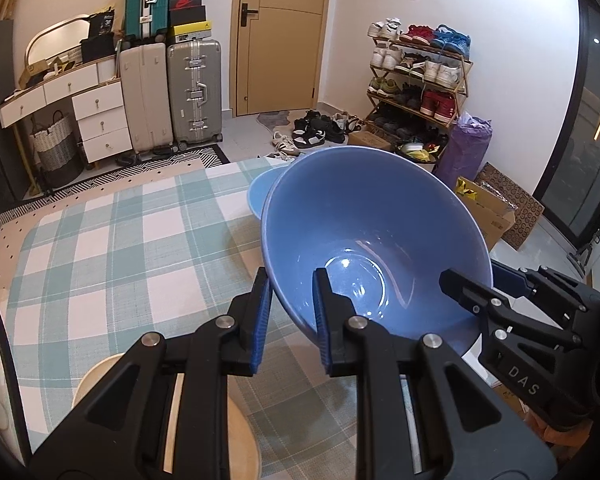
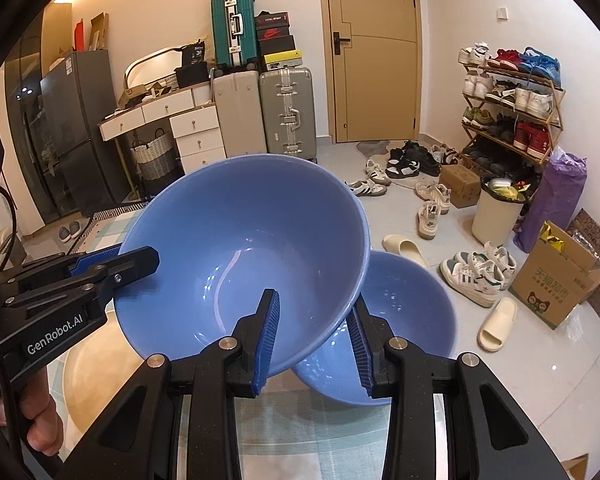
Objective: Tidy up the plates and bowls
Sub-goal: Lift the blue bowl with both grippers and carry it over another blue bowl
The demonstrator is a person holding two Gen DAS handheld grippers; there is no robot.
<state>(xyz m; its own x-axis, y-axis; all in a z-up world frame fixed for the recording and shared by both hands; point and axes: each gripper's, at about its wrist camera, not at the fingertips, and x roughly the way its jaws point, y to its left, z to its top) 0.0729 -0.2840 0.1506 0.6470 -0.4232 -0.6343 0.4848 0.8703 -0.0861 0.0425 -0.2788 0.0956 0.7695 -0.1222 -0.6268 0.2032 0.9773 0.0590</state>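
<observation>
A large blue bowl (image 1: 364,224) (image 2: 244,240) hangs tilted above the table, held by both grippers. My left gripper (image 1: 290,308) is shut on the rim nearest it, one pad inside the bowl and one outside. On the opposite rim my right gripper (image 2: 314,332) is shut the same way. Each shows in the other's view: the right one's fingers (image 1: 460,288), the left one's fingers (image 2: 140,260). A second blue bowl (image 2: 412,312) (image 1: 260,196) sits on the table behind and below the lifted one, partly hidden.
The table wears a green and white checked cloth (image 1: 120,248). A cream plate (image 1: 96,384) (image 2: 92,368) lies near its front edge. A hand (image 2: 40,420) holds the left gripper. Beyond the table are suitcases (image 1: 192,92), a shoe rack (image 1: 420,76), loose shoes and a cardboard box (image 2: 552,284).
</observation>
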